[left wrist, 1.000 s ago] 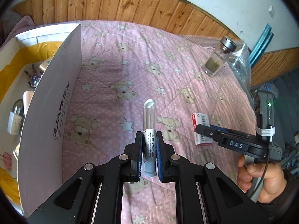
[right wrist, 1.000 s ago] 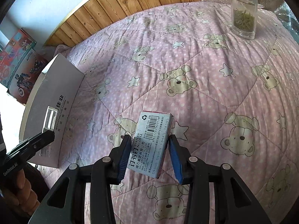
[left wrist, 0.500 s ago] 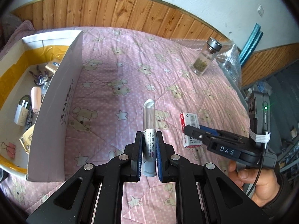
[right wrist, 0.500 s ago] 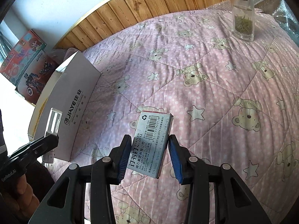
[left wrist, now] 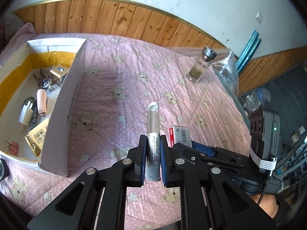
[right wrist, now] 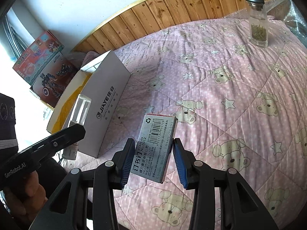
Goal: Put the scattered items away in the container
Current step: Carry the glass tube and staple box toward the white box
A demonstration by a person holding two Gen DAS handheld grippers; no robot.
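Both claws have risen off the quilt since a second ago, and more of the box interior now shows in my left view.

Left wrist view: my left claw [left wrist: 153, 161] is clamped on the glue stick [left wrist: 153, 134], which stands upright between the pads, clear cap up, held above the pink bear-print quilt [left wrist: 119, 88] on the bed. White cardboard box [left wrist: 65, 105] sits to the left, open top, yellow tape along its inner walls. Inside it I see a white charger plug [left wrist: 25, 113], a pink case [left wrist: 41, 101], a gold packet [left wrist: 37, 134], a red binder clip [left wrist: 13, 146] and a small figure [left wrist: 45, 81]. Glass jar [left wrist: 200, 68] with a metal lid stands well apart, far right on the quilt, beside bubble wrap [left wrist: 226, 67]. Right claw [left wrist: 184, 145] shows at lower right, carrying the staple box [left wrist: 180, 136].

Right wrist view: right claw [right wrist: 153, 157] grips the staple box [right wrist: 156, 145] by its long sides, tilted, barcode face towards the lens, clear of the quilt [right wrist: 230, 95]. Cardboard box [right wrist: 107, 99] lies to the left; left claw [right wrist: 76, 132] with the glue stick [right wrist: 78, 118] shows in front of it. Glass jar [right wrist: 258, 23] upright at top right.
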